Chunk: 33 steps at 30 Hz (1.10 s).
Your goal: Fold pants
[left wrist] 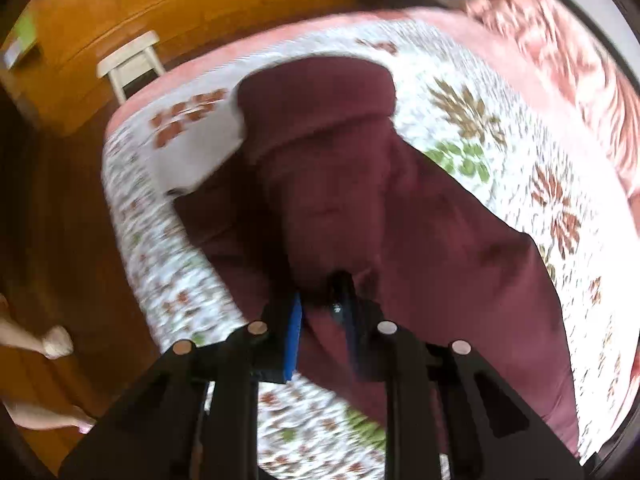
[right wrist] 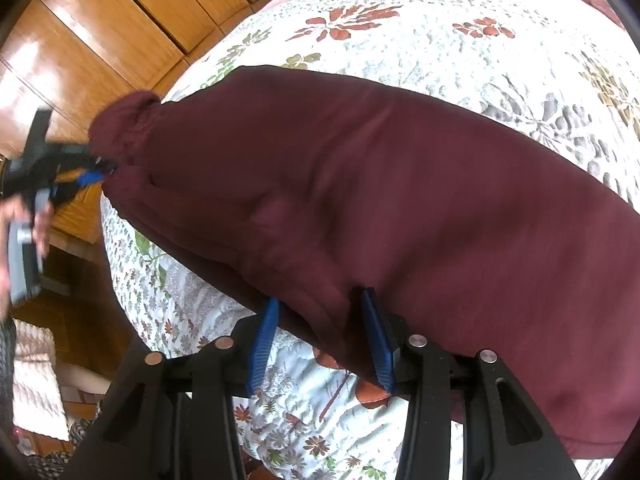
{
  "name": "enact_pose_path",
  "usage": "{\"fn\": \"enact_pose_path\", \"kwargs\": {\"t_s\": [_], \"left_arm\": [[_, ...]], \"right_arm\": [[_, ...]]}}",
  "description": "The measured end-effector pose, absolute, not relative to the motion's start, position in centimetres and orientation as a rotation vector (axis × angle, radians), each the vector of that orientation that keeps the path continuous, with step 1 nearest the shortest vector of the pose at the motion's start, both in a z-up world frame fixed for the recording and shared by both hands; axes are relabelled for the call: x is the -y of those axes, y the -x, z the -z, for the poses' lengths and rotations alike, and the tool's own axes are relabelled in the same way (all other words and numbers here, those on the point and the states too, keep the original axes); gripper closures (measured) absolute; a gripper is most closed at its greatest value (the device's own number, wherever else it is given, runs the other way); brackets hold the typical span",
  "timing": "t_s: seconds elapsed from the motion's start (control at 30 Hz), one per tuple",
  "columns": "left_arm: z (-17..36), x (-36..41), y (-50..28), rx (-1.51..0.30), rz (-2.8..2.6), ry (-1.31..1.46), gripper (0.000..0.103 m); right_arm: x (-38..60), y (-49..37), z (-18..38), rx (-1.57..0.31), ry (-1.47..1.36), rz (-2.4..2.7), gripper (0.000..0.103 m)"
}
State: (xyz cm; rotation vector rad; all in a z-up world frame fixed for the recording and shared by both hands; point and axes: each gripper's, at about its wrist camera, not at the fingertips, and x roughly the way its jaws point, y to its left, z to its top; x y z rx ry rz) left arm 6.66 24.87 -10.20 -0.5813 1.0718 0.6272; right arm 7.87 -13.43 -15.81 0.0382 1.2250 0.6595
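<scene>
Dark maroon pants [left wrist: 380, 208] lie lengthwise on a floral quilt, and in the left wrist view one end is folded up toward the camera. My left gripper [left wrist: 322, 306] is shut on a bunch of that maroon fabric and holds it lifted off the bed. From the right wrist view the left gripper [right wrist: 102, 170] pinches the gathered end of the pants [right wrist: 400, 184] at the bed's left edge. My right gripper [right wrist: 320, 320] stands open over the near edge of the pants. The folded edge lies between its blue pads [right wrist: 262, 340], which do not squeeze it.
The quilt [right wrist: 440, 40] covers a bed whose corner drops off at the left. A wooden wardrobe [right wrist: 120, 32] stands beyond it, a white stool [left wrist: 130, 60] on the wooden floor. Pink pillows [left wrist: 568, 64] lie at the far right. A person's bare feet [left wrist: 56, 342] are by the bed.
</scene>
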Motion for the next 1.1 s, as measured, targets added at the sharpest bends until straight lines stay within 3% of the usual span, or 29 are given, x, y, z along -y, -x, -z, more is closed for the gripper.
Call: {"fn": "enact_pose_path", "kwargs": {"t_s": [0.1, 0.2, 0.27, 0.33, 0.53, 0.67, 1.1], "left_arm": [[12.2, -26.3, -3.8, -1.073, -0.634, 0.654, 0.079], [13.4, -27.2, -2.5, -1.056, -0.621, 0.69, 0.062], [12.9, -27.4, -1.7, -1.027, -0.609, 0.694, 0.056], [11.8, -27.2, -0.9, -0.998, -0.61, 0.692, 0.041], [6.4, -24.0, 0.3, -0.849, -0.584, 0.584, 0.039], [5.4, -21.2, -3.5, -0.866, -0.428, 0.428, 0.034], [5.2, -35.1, -16.2, -1.122, -0.489, 0.391, 0.027]], "right_arm": [[13.5, -8.0, 15.8, -1.232, -0.043, -0.656, 0.058], [13.2, -8.0, 15.7, -1.235, -0.032, -0.657, 0.054], [13.0, -8.0, 15.5, -1.234, -0.03, -0.661, 0.052], [13.5, -8.2, 15.1, -1.243, -0.061, -0.662, 0.052], [17.7, -8.0, 11.7, -1.179, -0.193, -0.644, 0.052], [21.8, -7.5, 10.4, -1.163, -0.297, -0.584, 0.046], [20.6, -6.7, 11.5, -1.2, -0.205, -0.562, 0.044]]}}
